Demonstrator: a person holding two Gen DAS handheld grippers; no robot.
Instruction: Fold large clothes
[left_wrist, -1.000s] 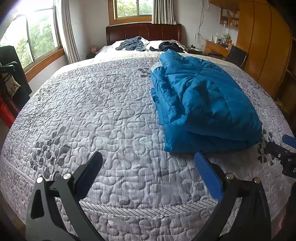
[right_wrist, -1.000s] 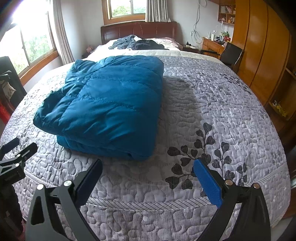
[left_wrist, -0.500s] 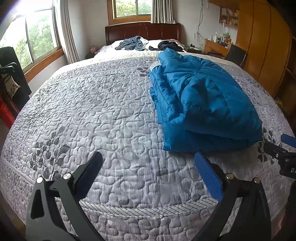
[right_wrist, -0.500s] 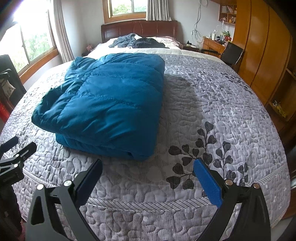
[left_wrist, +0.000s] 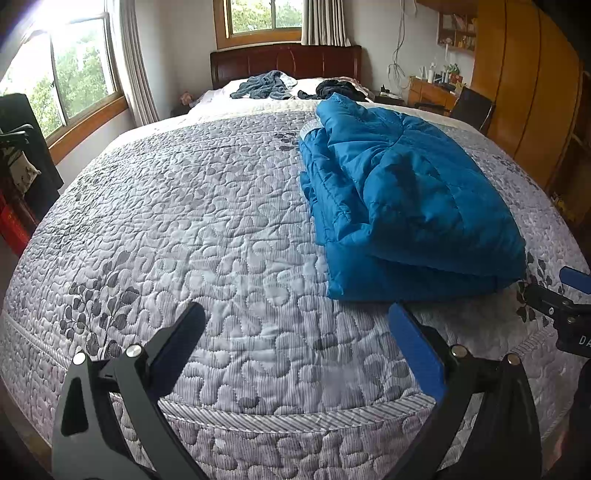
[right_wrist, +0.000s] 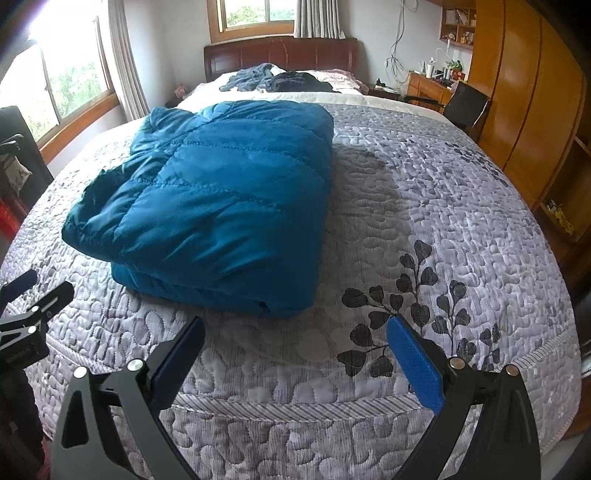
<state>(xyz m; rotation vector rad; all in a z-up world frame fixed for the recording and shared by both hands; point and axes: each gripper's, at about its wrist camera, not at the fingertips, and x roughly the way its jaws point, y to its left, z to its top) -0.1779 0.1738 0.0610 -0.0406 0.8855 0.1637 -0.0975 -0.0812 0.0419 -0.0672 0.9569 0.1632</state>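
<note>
Right wrist view: blue down jacket (right_wrist: 221, 199) lies folded on the quilted bed (right_wrist: 424, 206). Both the right gripper (right_wrist: 295, 343) and left gripper (left_wrist: 297, 328) have jaws wide apart, holding nothing. To tidy it well, press trapped air out and square the loose left edge.

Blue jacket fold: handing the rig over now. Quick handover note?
Left gripper: open, empty, above the quilt near the bed's foot.
Right gripper: open, empty, just short of the jacket's near edge.
Blue padded jacket: lies folded in a stacked bundle on the quilt; neither gripper touches it.
Done: the jacket looks folded.
Left: perhaps neaten the looser left edge. Two dark garments lie unfolded by the headboard, possibly next.
</note>
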